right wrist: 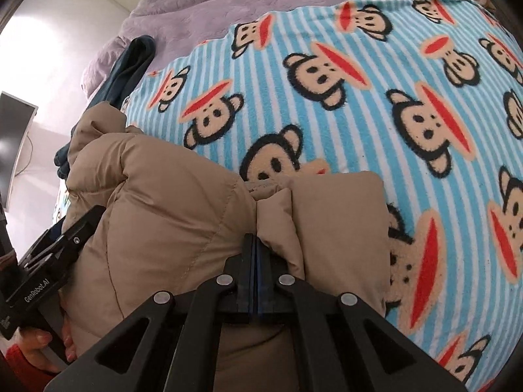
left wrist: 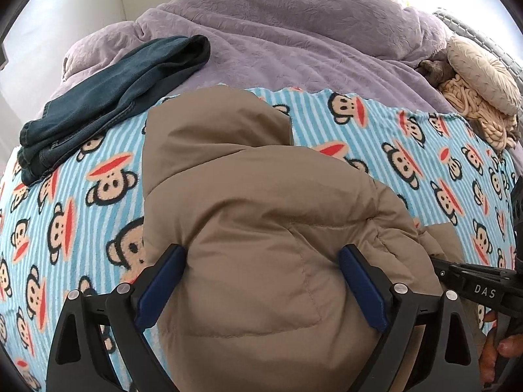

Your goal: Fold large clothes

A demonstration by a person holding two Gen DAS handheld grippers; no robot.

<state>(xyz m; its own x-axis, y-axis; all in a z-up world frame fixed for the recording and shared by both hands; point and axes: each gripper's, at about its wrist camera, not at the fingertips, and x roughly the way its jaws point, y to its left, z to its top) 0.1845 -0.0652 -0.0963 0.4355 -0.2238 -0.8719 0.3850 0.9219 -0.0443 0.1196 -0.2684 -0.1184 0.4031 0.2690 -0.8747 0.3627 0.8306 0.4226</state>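
A tan puffer jacket (left wrist: 255,196) lies bunched on a blue-striped monkey-print blanket (left wrist: 408,150), hood end away from me. My left gripper (left wrist: 263,248) stands wide open, its blue pads (left wrist: 163,281) on either side of the jacket's padded bulk without squeezing it. In the right wrist view the jacket (right wrist: 163,196) fills the lower left. My right gripper (right wrist: 254,238) is shut, its tips against a crease between two puffy folds, and no fabric shows between its pads. Each gripper shows at the edge of the other's view: right gripper (left wrist: 474,281), left gripper (right wrist: 65,238).
Folded dark blue jeans (left wrist: 108,98) lie at the blanket's far left. A purple duvet (left wrist: 294,32) covers the bed behind. Beige cushions (left wrist: 480,72) sit at the far right. A person's hand (right wrist: 39,343) holds the left gripper's handle. A monitor (right wrist: 13,137) stands off the bed's left.
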